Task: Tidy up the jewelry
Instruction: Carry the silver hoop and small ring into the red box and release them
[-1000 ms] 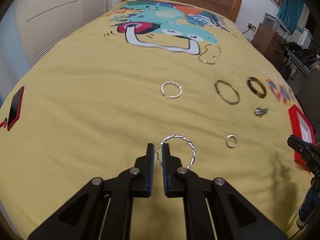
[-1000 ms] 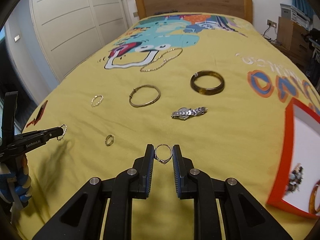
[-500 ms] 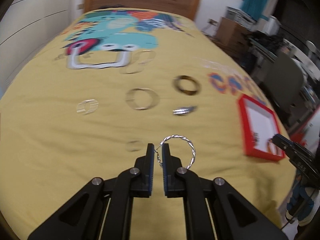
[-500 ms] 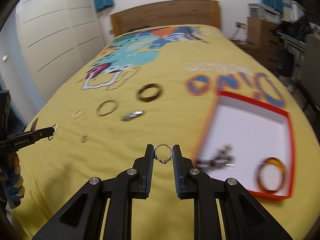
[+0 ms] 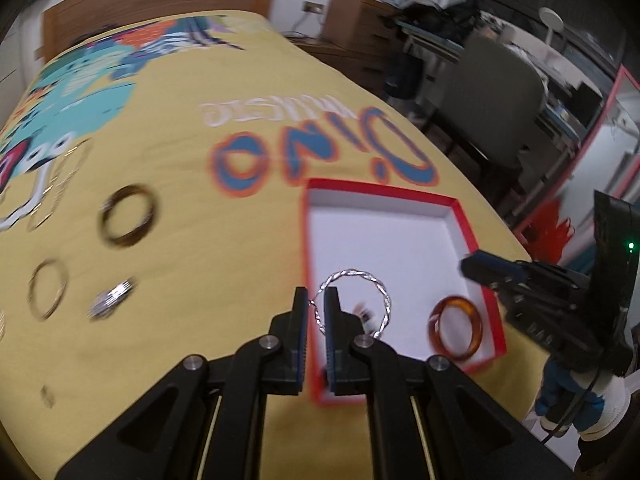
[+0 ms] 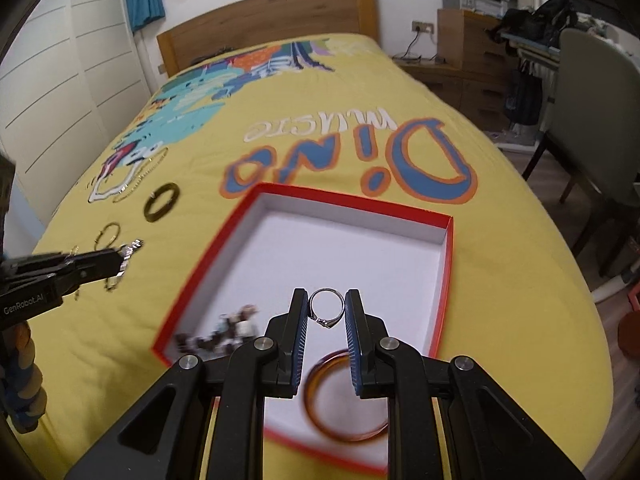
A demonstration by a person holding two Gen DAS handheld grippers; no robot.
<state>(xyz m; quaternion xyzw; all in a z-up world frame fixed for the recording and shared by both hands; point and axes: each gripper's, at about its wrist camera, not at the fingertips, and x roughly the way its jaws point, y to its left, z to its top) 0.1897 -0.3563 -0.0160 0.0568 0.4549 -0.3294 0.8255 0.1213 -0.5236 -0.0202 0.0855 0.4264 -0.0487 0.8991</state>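
Note:
My left gripper [image 5: 316, 304] is shut on a twisted silver bangle [image 5: 362, 276], which hangs over the near left edge of the red box [image 5: 384, 194]. My right gripper [image 6: 327, 304] is shut on a small silver ring [image 6: 327, 307] above the box's white floor [image 6: 340, 248]. In the box lie an amber bangle [image 6: 344, 432] and a beaded piece [image 6: 224, 330]. In the right wrist view the left gripper [image 6: 116, 262] shows at the left edge. The right gripper [image 5: 480, 266] appears at the right of the left wrist view.
On the yellow bedspread [image 6: 500, 240], left of the box, lie a dark bangle [image 5: 127, 216], a thin gold bangle [image 5: 48, 288], a silver watch [image 5: 112, 298], a small ring [image 5: 47, 395] and a chain [image 6: 140, 178]. A chair [image 6: 596, 120] and drawers [image 6: 468, 52] stand beside the bed.
Both grippers swept right across the bed with their pieces held. The red box, earlier far right, now lies right under both grippers. The loose jewelry has dropped to the left.

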